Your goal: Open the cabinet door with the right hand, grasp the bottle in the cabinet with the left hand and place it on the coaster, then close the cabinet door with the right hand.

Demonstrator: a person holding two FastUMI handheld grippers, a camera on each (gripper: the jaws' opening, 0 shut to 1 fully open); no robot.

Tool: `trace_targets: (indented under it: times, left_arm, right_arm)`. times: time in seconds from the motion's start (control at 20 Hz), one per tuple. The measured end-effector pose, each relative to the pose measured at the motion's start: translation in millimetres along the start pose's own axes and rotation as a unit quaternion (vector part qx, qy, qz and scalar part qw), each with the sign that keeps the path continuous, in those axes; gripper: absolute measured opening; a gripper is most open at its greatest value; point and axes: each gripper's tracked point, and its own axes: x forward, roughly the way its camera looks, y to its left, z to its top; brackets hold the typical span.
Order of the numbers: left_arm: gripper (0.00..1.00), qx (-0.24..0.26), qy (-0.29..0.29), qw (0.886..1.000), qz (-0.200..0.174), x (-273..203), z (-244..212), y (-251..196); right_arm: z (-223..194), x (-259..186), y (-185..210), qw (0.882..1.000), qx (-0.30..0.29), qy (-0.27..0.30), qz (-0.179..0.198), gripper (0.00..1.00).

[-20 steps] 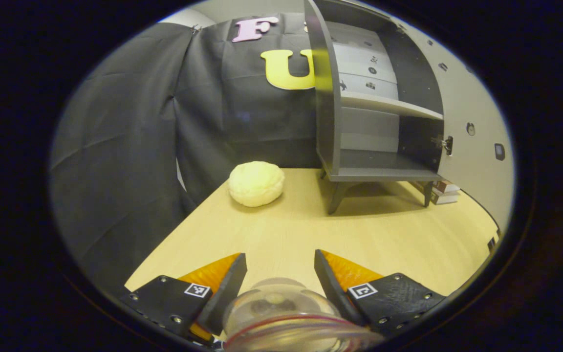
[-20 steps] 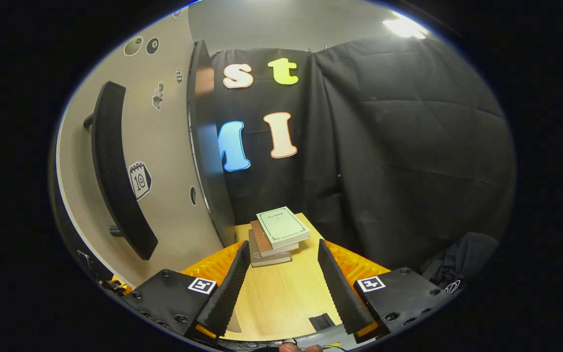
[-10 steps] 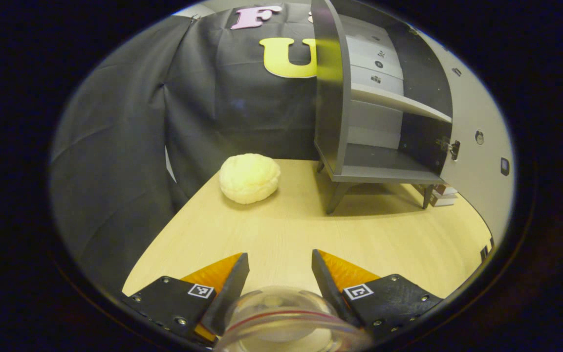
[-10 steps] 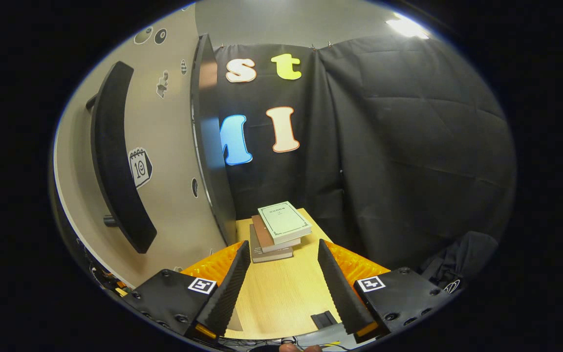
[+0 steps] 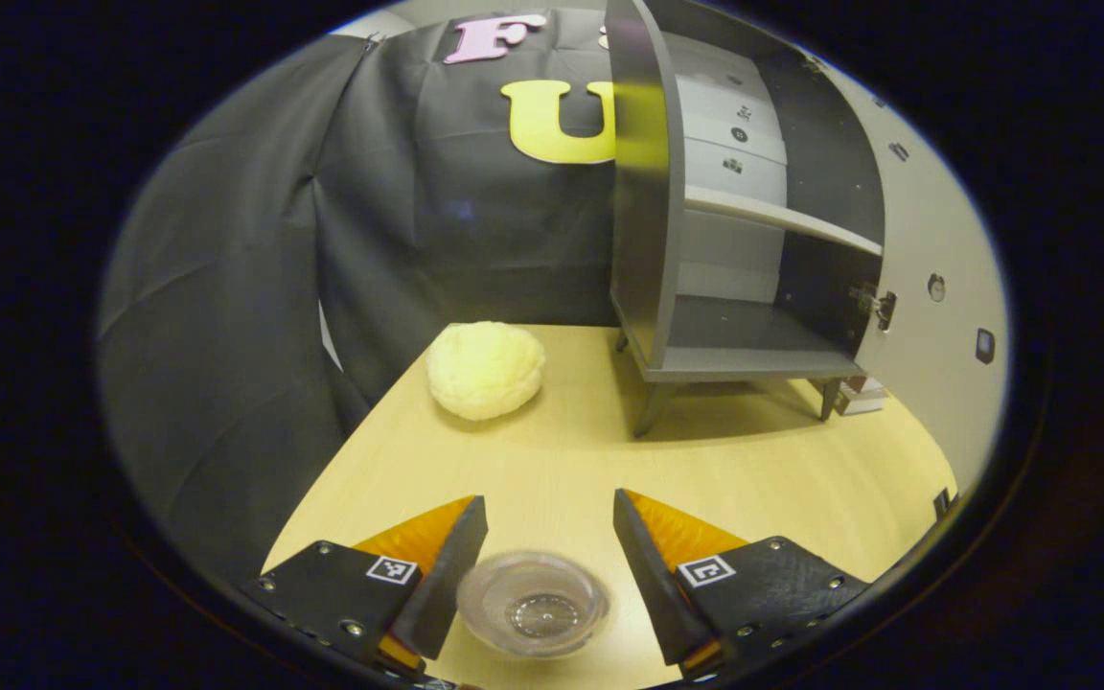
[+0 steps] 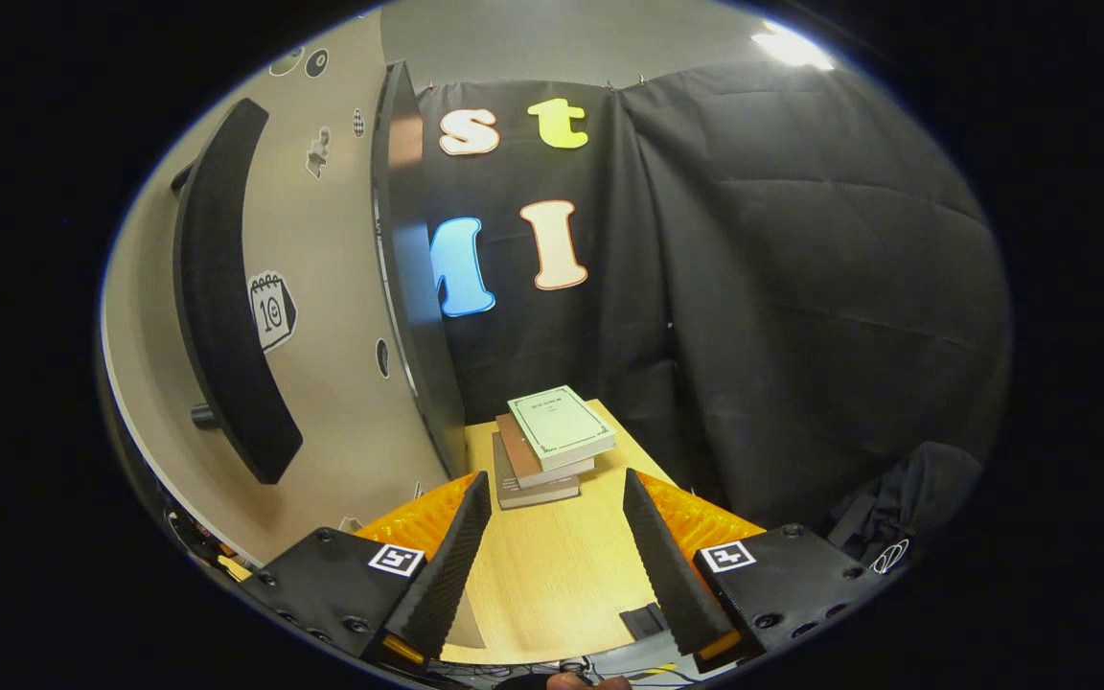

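Note:
In the left gripper view, a clear bottle (image 5: 533, 604) seen from above stands on the wooden table (image 5: 753, 479), low between the fingers. My left gripper (image 5: 548, 500) is open, with a gap showing on each side of the bottle. I cannot make out a coaster under it. The grey cabinet (image 5: 734, 335) stands ahead with bare shelves, its door (image 5: 935, 316) swung open to the right. In the right gripper view, my right gripper (image 6: 557, 476) is open and holds nothing. The door's outer face (image 6: 341, 316) with its long black handle (image 6: 226, 297) is close on the left.
A pale yellow fluffy lump (image 5: 485, 369) lies on the table left of the cabinet. A stack of books (image 6: 552, 441) sits on the table just past the right gripper, beside the door's edge. Black cloth walls close in the back and sides.
The left gripper has drawn up and away from the bottle, which now looks smaller and farther between the fingers. The right gripper has barely shifted beside the door.

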Motion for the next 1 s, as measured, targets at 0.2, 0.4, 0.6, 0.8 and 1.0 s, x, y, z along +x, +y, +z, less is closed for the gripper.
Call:
trace_targets:
  times: [0.2, 0.4, 0.6, 0.8, 1.0]
  left_arm:
    - [0.83, -0.006, -0.012, 1.000, -0.005, -6.7, 15.2, -0.2]
    - [0.80, -0.008, -0.020, 1.000, -0.005, -15.5, 30.3, -2.3]
    - [0.83, -0.018, -0.047, 0.999, -0.011, -40.8, 60.2, -3.6]
    - [0.80, -0.021, -0.108, 0.994, -0.017, -87.8, 110.2, -5.3]
    - [0.83, -0.035, -0.169, 0.985, -0.008, -144.9, 149.4, -3.7]
  right_arm:
    - [-3.0, 0.1, -2.2, 1.000, 0.004, 0.001, -0.002, 0.89]
    - [-2.3, -0.1, -5.0, 1.000, 0.013, 0.000, -0.003, 0.89]
    - [2.9, -1.6, -10.4, 1.000, 0.014, -0.006, -0.009, 0.89]
    - [14.6, -6.1, -19.3, 1.000, 0.021, -0.018, -0.014, 0.89]
    - [48.8, -24.1, -16.3, 0.998, 0.031, -0.049, -0.003, 0.82]
